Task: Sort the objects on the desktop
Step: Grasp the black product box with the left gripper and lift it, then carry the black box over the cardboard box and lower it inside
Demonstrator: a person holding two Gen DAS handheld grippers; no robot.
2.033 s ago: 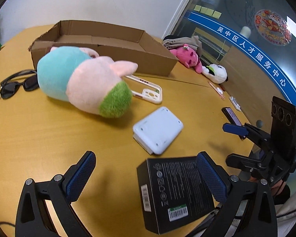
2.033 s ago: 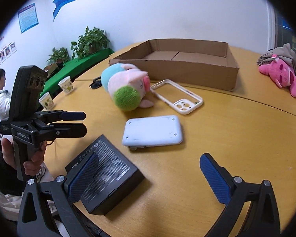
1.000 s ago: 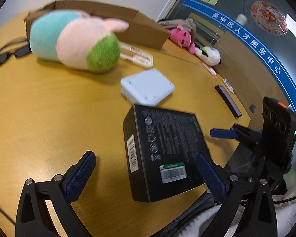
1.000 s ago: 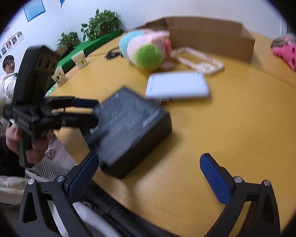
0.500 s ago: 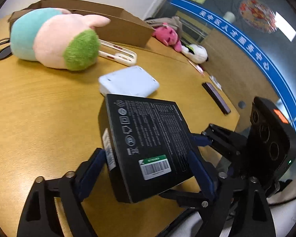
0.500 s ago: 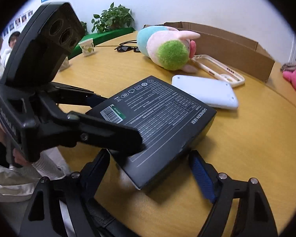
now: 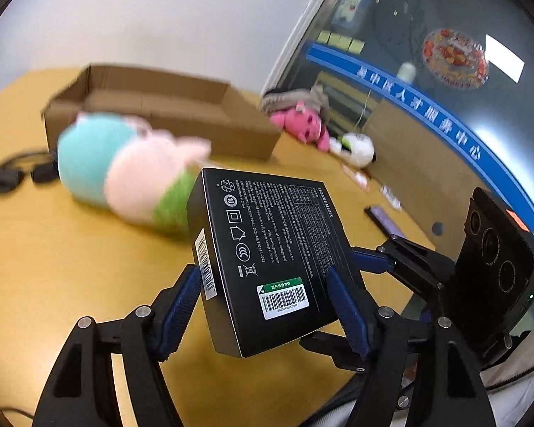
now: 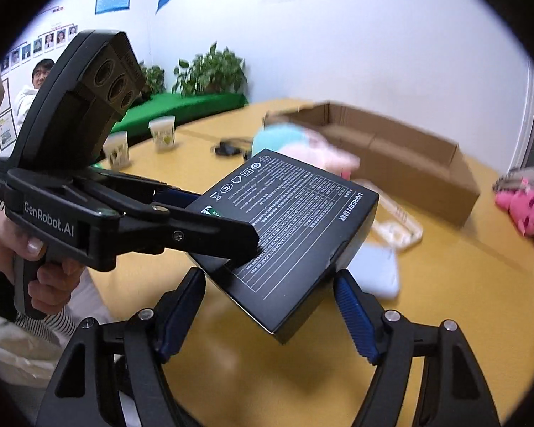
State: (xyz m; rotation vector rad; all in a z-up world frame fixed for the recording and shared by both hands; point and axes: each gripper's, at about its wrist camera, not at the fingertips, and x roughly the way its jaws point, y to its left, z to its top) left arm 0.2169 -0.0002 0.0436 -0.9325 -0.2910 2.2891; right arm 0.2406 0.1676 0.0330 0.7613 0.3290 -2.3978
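The black box (image 7: pixel 274 267) hangs clear above the yellow bench (image 7: pixel 53 256), carried by both claws at once. The left claw (image 7: pixel 267 306) has its blue pads on the two long side faces near the barcoded end, jaws closing, pinching the box. The right claw (image 8: pixel 267 306) comes in from the other side, its jaws closing too; one pad meets the box's near corner, though whether both pads bear on it I cannot tell. The box tilts, printed face up, and its long axis runs away from the left claw toward the open cardboard carton (image 7: pixel 167 114) at the far edge of the bench. The carton lies ahead of both claws, beyond the pastel plush toy (image 7: pixel 124 174), which lies straight in the line between. Neither hand looks clearly nearer, so I judge the carry must pass over the plush.
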